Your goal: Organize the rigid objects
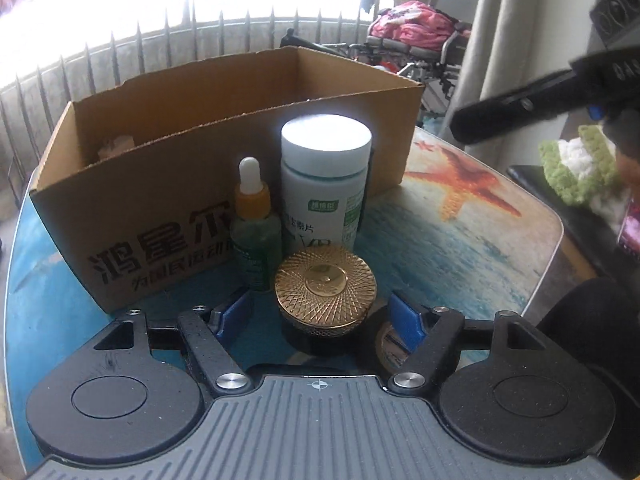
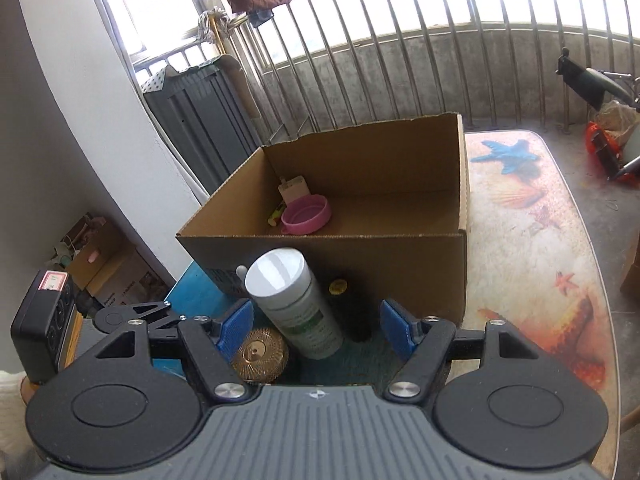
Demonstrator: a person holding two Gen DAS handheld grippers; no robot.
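Jar (image 1: 326,284) w/ gold lid sits nearest on table (image 1: 460,240), between wide-open left gripper (image 1: 320,316) pads, untouched. Centre, then close evenly. Right gripper (image 2: 316,328), also wide, frames bottle (image 2: 296,300). Box (image 2: 360,240) behind.

Bright barred window (image 2: 400,8), white wall (image 2: 72,120)

The cardboard box (image 2: 360,208) stands open-topped at the desk's (image 1: 480,240) far edge; most of its floor is bare, with only a pink bowl (image 2: 306,209) and small items in its far left corner. Against its near wall crowd a white bottle (image 1: 325,184), a dropper bottle (image 1: 254,220) and a gold-lidded jar (image 1: 326,284), blocking a low approach there. The desk toward the right edge lies free.
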